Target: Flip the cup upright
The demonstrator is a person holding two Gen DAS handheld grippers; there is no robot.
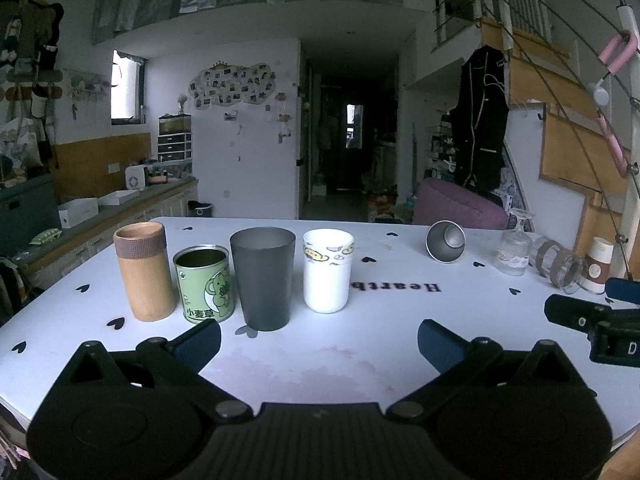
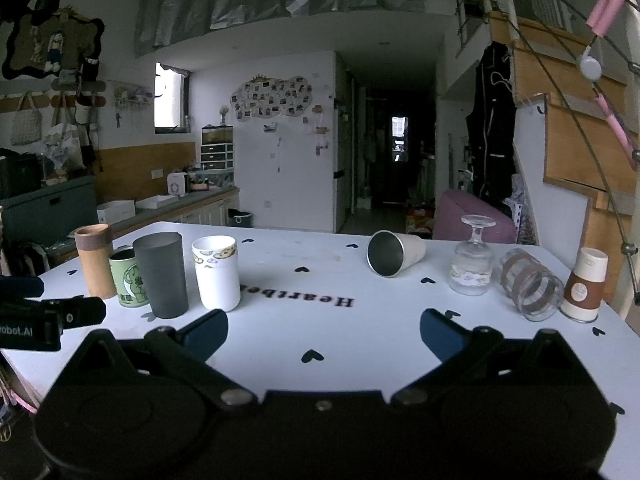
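Our right claw (image 2: 323, 330) hovers low over the table (image 2: 360, 344), jaws wide apart and holding nothing. The tipped metal cup (image 2: 394, 253) lies on its side well beyond it, just right of centre, mouth toward us. Our left claw (image 1: 319, 340) is likewise spread, facing four upright cups (image 1: 262, 278) at left.

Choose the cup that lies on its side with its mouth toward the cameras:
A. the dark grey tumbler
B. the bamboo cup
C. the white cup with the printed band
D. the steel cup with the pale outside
D: the steel cup lies tipped on the table, its open mouth facing the cameras.
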